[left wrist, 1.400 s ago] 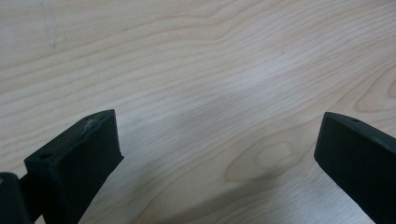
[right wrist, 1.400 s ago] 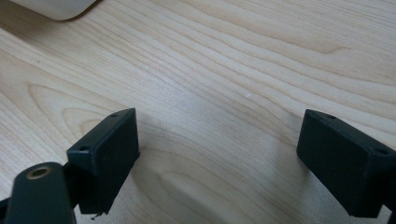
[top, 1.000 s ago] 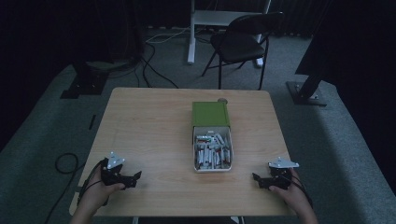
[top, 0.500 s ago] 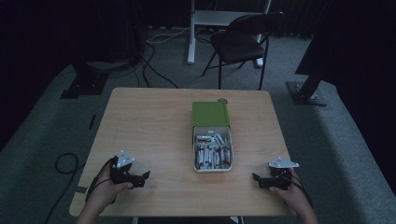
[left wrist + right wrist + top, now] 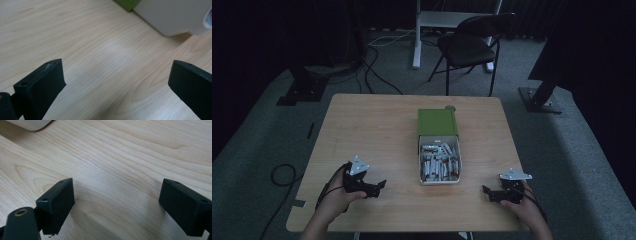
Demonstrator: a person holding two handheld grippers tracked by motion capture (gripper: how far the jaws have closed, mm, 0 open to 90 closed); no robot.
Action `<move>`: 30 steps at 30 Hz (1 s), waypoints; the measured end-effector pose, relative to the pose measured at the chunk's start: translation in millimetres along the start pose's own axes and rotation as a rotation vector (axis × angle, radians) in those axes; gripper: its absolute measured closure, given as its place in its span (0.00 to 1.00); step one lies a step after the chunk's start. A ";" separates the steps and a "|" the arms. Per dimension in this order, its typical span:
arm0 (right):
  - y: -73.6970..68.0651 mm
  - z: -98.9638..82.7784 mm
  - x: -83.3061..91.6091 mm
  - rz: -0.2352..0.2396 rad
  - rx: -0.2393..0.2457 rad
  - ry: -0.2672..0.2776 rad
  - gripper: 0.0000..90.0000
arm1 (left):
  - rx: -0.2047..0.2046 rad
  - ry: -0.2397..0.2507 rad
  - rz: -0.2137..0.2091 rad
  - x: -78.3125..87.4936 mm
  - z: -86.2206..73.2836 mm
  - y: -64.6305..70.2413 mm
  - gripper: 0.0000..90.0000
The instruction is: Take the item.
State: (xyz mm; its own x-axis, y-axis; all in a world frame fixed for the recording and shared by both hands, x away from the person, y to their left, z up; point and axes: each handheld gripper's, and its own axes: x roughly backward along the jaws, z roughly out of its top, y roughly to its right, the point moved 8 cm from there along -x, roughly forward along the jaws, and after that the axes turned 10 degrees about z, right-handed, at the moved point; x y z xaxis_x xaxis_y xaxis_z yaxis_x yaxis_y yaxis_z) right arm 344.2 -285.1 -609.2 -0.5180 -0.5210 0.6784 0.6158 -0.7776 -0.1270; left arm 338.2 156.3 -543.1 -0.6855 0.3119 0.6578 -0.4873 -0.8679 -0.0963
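A white tray full of small silver and red items sits at the centre of the wooden table, with a green box at its far end. My left gripper is open near the front left, its jaws pointing right toward the tray. Over bare wood, its gripper view has the tray's white wall at top right. My right gripper rests open at the front right, jaws pointing left. In its gripper view there is only wood between the jaws.
Behind the table stand a dark folding chair and a white desk frame. Cables lie on the grey carpet to the left. A small round object sits just beyond the green box.
My left gripper has moved right and slightly forward toward the tray. The right gripper has stayed where it was.
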 end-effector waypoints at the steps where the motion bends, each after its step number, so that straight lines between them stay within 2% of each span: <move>1: 0.0 0.0 0.0 0.000 0.001 0.000 0.14 | -0.004 0.005 -0.005 -0.2 2.8 2.5 0.01; 7: 0.0 0.0 0.0 0.000 0.000 0.000 0.14 | -0.019 0.025 -0.031 -0.5 16.8 13.7 0.01; 8: 0.0 0.0 0.0 0.000 0.000 0.000 0.14 | -0.026 0.031 -0.044 -0.7 22.8 19.1 0.01; 17: 0.0 0.0 0.0 0.000 0.000 0.000 0.14 | -0.044 0.074 -0.088 0.2 48.9 38.5 0.01; 20: 0.0 0.0 0.0 0.000 0.000 0.000 0.14 | -0.034 0.091 -0.107 1.1 57.5 45.4 0.06; 24: 0.0 0.0 0.0 0.000 0.000 0.000 0.14 | -0.064 0.097 -0.099 -0.6 64.5 51.4 0.06; 30: 0.0 0.0 0.0 0.000 0.000 0.000 0.14 | -0.076 0.119 -0.115 0.5 76.8 62.3 0.06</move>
State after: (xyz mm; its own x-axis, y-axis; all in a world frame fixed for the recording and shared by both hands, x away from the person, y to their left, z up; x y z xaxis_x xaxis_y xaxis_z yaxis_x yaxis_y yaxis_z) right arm 344.2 -285.1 -609.2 -0.5180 -0.5212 0.6783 0.6160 -0.7775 -0.1270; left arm 349.0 72.8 -491.4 -0.6797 0.4552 0.5752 -0.6026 -0.7936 -0.0841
